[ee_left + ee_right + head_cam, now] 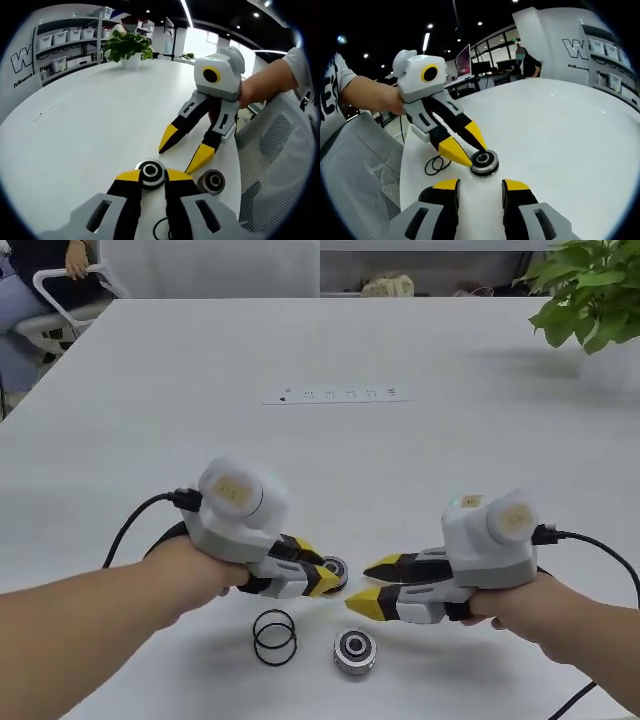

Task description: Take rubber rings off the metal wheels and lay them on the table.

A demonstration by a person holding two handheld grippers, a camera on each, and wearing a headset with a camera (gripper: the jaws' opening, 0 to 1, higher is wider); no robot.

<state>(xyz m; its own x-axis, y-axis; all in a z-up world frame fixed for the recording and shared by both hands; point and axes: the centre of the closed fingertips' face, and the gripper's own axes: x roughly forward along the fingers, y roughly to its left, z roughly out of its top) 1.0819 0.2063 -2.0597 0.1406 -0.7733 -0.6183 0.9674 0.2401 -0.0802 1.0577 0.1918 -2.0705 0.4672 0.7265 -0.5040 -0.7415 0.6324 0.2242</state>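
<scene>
Your left gripper's (152, 176) jaws are closed on a metal wheel (484, 162), the yellow tips pinching it from both sides at the rim. I cannot tell whether the wheel rests on the table (330, 460) or sits just above it. Your right gripper (481, 186) has its jaws spread apart and empty, tips aimed at that wheel, near it but not touching.

The main risk is the narrow pinch. If you tug at the rubber with the right tips, the wheel may twist or pop out of the left jaws and roll away across the smooth top. The left tips also seem to sit across the outer edge, where a ring would ride, so they could trap the very thing you want to peel. The views are not sharp enough to say whether this wheel carries a ring. If you close on bare metal, the right tips will likely skid off. A stretched ring could also snap loose and fly.

Two rubber rings (274, 637) lie overlapping on the table on your side of the left gripper, with a second wheel (355, 651) just beside them. A slipped jaw could knock that wheel rolling or sweep the rings aside
</scene>
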